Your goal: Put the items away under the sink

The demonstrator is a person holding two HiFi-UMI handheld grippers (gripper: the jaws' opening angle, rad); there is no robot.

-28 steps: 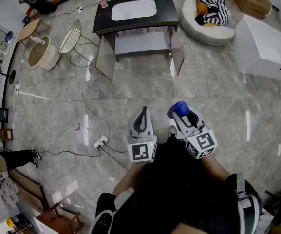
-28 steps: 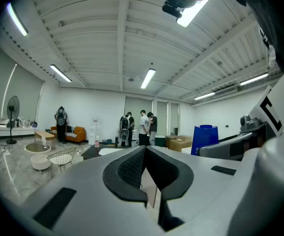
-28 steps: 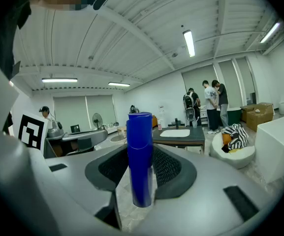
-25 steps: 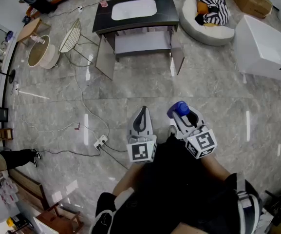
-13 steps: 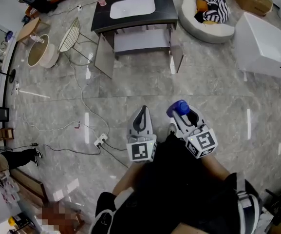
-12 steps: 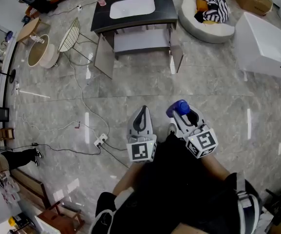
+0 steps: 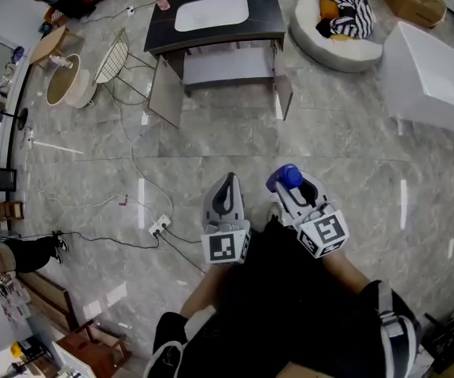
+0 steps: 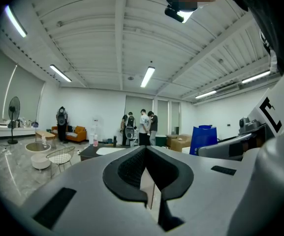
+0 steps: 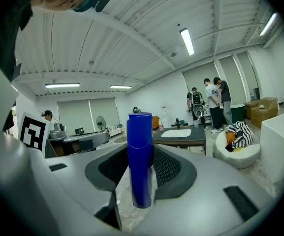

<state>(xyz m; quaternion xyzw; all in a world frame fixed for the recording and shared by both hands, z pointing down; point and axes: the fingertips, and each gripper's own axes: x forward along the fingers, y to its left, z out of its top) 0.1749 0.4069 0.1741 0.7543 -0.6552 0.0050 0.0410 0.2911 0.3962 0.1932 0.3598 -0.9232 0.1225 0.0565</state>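
Carrying step: my right gripper clamps the blue bottle upright, my left gripper is closed on nothing, and the open cabinet under the sink lies well ahead, so next I walk closer.

My left gripper, tips closed together.
Past my jaws I see the sink well across the room, people standing behind it, and a blue bottle off to the right, nearer me.

A large test hall staged as a bathroom: sink cabinet on stone-look floor, strip-lit ceiling.
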